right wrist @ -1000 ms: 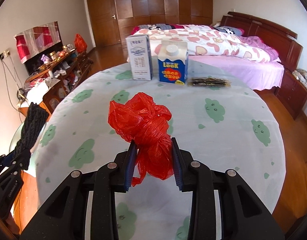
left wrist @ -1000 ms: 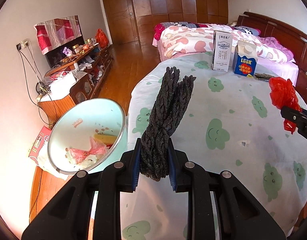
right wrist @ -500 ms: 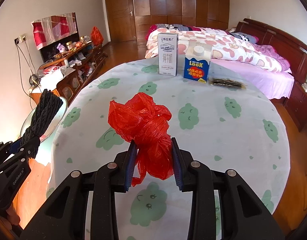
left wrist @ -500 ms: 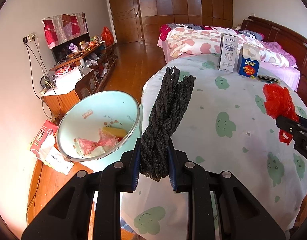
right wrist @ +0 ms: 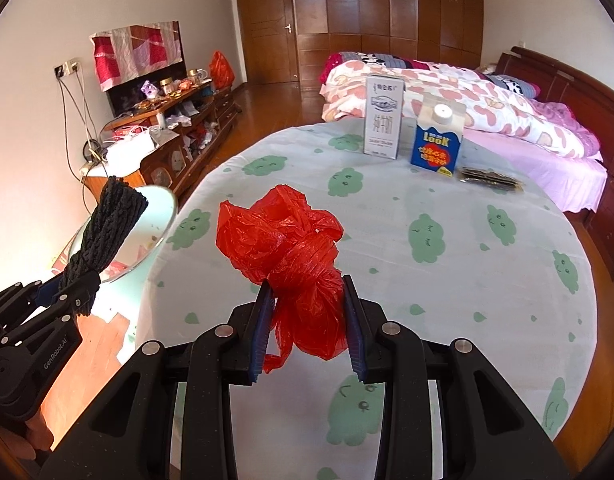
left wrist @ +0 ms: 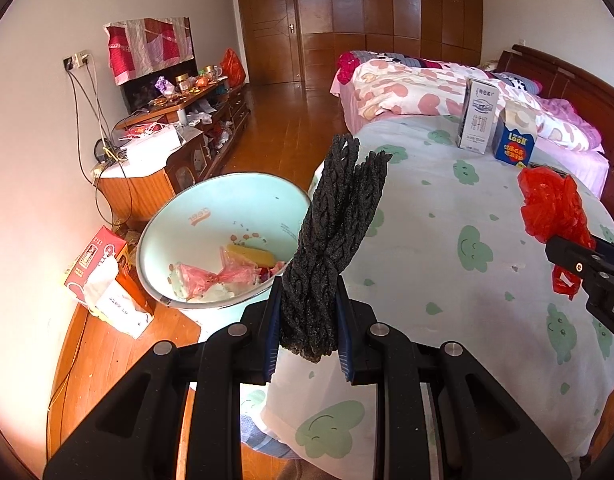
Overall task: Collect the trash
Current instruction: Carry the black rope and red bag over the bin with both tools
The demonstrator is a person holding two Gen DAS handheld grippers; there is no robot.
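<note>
I held limp rope [left wrist: 331, 240] mid-bundle in left tongs [left wrist: 309, 328], crushable bag [right wrist: 291, 248] in right tongs [right wrist: 307, 324]; basin [left wrist: 211, 200] at ten o'clock.

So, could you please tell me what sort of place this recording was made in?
Most likely a home bedroom: a bed with a pink heart-print quilt and wooden headboard, a wall of wooden wardrobe doors, and a cluttered low wooden cabinet along the wall.

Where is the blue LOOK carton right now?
In the right wrist view the blue LOOK carton stands upright at the table's far edge, right of the white carton, with a dark flat packet lying at its right.
</note>
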